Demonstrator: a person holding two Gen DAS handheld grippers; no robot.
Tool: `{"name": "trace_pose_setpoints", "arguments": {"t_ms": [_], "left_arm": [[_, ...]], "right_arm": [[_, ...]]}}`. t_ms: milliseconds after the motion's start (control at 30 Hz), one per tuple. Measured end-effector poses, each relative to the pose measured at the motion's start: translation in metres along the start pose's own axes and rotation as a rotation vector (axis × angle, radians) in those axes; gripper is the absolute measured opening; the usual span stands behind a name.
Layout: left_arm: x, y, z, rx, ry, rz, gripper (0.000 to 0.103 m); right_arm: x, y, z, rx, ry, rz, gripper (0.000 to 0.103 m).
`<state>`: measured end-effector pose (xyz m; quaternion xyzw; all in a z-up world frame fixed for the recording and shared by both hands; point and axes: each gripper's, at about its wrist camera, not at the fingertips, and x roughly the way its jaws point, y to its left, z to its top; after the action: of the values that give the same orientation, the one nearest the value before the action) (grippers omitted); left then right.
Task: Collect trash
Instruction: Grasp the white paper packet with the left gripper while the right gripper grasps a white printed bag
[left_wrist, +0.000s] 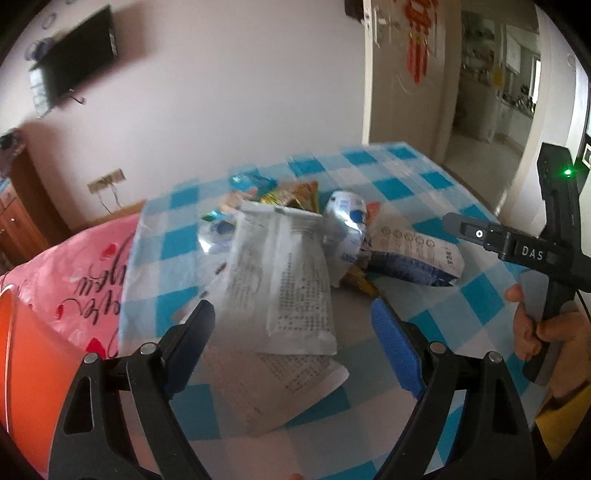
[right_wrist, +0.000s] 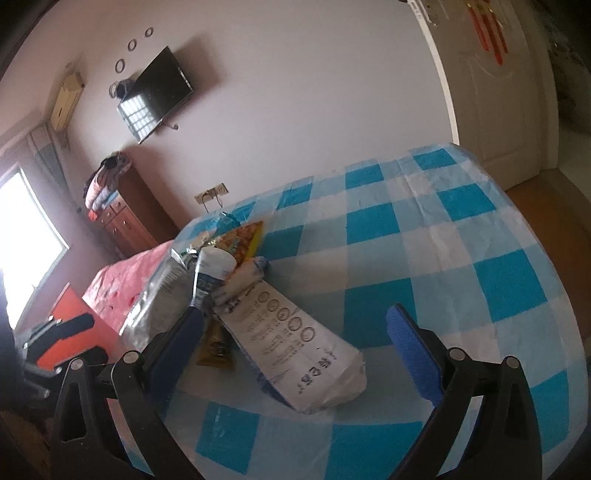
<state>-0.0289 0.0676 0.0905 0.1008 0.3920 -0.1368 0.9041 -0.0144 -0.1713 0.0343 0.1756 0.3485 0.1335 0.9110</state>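
A pile of wrappers awaits collection on a table (left_wrist: 424, 184) draped in a blue-and-white checked cloth, seen from the two handheld grippers I am watching over from afar. In the left wrist view, my left gripper (left_wrist: 291, 332) hangs above the near end of the heap with its blue-padded jaws spread wide and nothing pinched; a long white printed pouch (left_wrist: 284, 273) lies between them and runs toward 12 o'clock without touching either pad. Beyond it, at about 1 o'clock, sit a crumpled silver-and-blue wrapper (left_wrist: 345, 225) and a white-and-dark-blue bag (left_wrist: 413, 254), with an orange-and-yellow snack packet (left_wrist: 295, 194) at the far edge of the pile. At 9 o'clock a pink plastic bag (left_wrist: 81, 273) with dark script hangs beside the table's edge over an orange bin (left_wrist: 22, 350). At 3 o'clock a hand (left_wrist: 535, 328) grips the black handle of the other tool. In the right wrist view, my right gripper (right_wrist: 299, 332) also stands open and empty above the cloth, the white-and-dark-blue bag (right_wrist: 295, 343) lying between its jaws, nearer the left one, with a small mustard-yellow sachet (right_wrist: 214, 343) just beside it at 9 o'clock. A wall-mounted television (right_wrist: 159, 92) hangs at 11 o'clock.
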Motion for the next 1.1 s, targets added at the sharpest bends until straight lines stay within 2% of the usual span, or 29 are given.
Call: {"name": "trace_pose_setpoints", "arguments": {"t_ms": [67, 333, 700, 1100], "left_arm": [[0.008, 0.000, 0.005, 0.011, 0.014, 0.012, 0.087], [0.040, 0.010, 0.028, 0.009, 0.091, -0.020, 0.087], [0.073, 0.019, 0.035, -0.003, 0.181, -0.011, 0.087], [0.081, 0.017, 0.036, -0.026, 0.178, 0.026, 0.084]], "right_arm": [[0.006, -0.001, 0.000, -0.019, 0.023, 0.016, 0.098], [0.027, 0.003, -0.001, -0.099, 0.094, 0.035, 0.098], [0.041, 0.006, -0.003, -0.135, 0.150, 0.065, 0.098], [0.048, 0.012, -0.007, -0.171, 0.191, 0.058, 0.097]]}}
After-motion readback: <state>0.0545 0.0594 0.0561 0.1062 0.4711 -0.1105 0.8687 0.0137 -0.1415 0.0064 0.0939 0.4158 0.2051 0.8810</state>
